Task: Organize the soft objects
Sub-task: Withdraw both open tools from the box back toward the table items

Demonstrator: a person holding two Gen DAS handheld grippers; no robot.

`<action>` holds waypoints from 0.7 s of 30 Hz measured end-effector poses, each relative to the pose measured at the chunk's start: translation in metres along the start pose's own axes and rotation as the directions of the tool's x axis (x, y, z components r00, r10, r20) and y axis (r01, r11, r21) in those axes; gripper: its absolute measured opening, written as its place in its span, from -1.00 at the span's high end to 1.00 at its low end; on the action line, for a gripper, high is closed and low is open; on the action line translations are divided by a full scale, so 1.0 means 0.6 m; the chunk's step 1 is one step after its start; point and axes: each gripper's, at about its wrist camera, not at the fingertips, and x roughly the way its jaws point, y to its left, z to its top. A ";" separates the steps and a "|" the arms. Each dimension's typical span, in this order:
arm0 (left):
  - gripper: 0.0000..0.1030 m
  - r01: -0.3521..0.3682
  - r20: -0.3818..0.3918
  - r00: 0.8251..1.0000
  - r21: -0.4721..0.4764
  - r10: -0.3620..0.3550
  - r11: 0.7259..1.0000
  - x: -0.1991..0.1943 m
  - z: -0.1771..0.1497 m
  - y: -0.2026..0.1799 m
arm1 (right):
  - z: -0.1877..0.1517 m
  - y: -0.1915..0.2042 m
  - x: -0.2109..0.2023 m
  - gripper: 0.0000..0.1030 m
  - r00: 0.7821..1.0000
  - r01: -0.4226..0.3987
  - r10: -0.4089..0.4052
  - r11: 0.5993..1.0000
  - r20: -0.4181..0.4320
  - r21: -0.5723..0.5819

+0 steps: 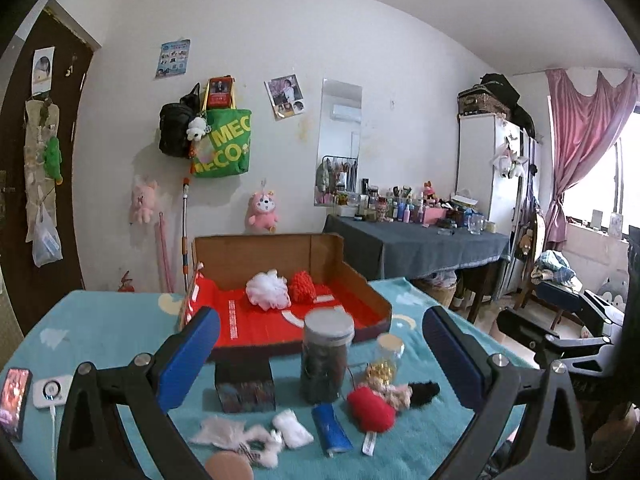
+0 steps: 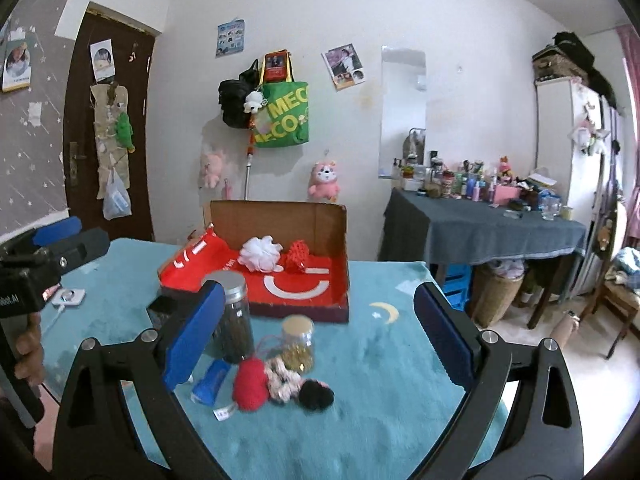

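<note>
Jaws on both grippers, left (image 1: pixel 320 364) and right (image 2: pixel 316 336), are standing wide apart and holding nothing while I am hovering them over the table (image 2: pixel 380 380), with 2 soft pieces, a white puff (image 1: pixel 268 290) and a red knit (image 1: pixel 303 286), already lying in the box (image 1: pixel 376 292). I am eyeing the red ball (image 2: pixel 251 384), scrunchie (image 2: pixel 282 380) and black pom (image 2: pixel 316 396), which are bunched together just in front of 2 jars (image 2: pixel 232 316). Closing there risks pinching 2 items at once or toppling the small jar (image 2: pixel 298 342), because its base is almost touching the pile.
</note>
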 end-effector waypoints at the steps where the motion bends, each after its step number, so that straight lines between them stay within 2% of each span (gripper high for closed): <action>1: -1.00 0.001 -0.008 1.000 0.005 0.000 1.000 0.000 -0.010 -0.003 | -0.010 0.003 -0.001 -0.88 1.000 -0.001 0.001 1.000 -0.004 0.004; 8: -1.00 -0.028 -0.070 0.997 0.000 0.028 1.000 0.017 -0.088 -0.004 | -0.078 0.028 0.004 -0.88 1.000 0.004 -0.005 1.000 -0.021 -0.007; 11: -1.00 -0.041 -0.122 0.992 -0.017 0.039 0.999 0.030 -0.119 0.000 | -0.109 0.040 0.022 -0.88 0.998 -0.009 0.008 1.000 -0.067 -0.010; 15: -1.00 -0.050 -0.193 0.980 -0.041 0.041 0.998 0.052 -0.150 0.012 | -0.144 0.040 0.052 -0.88 0.987 -0.037 0.043 0.999 -0.153 0.037; 19: -1.00 -0.063 -0.266 0.963 -0.055 0.047 0.996 0.077 -0.183 0.023 | -0.173 0.043 0.079 -0.88 0.980 0.001 0.003 1.000 -0.198 0.019; 21: -1.00 -0.078 -0.288 0.956 -0.048 0.061 0.996 0.085 -0.198 0.025 | -0.188 0.042 0.094 -0.88 0.972 -0.004 0.011 1.000 -0.234 0.030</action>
